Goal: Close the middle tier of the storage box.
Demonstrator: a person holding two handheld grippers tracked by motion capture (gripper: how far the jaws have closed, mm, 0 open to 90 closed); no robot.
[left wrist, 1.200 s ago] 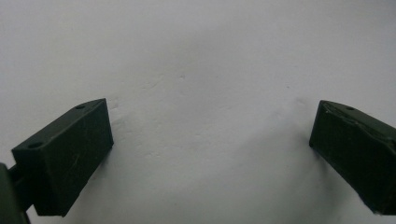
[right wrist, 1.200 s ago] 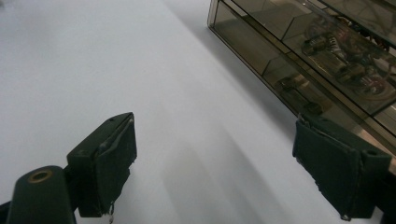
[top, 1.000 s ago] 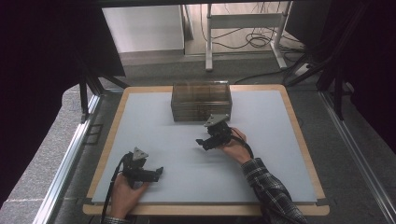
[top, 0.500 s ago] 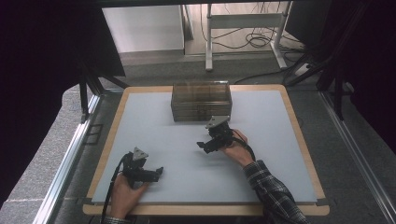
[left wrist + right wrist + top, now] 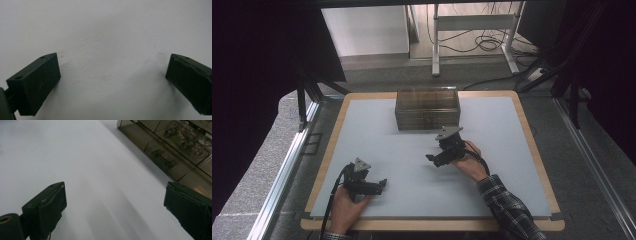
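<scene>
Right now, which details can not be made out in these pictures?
- Contents of the tinted drawer box: too small in the high view; in the right gripper view its dark walls blur them and the edge cuts it.
- Table under the left gripper: its close view gives no landmarks.
</scene>
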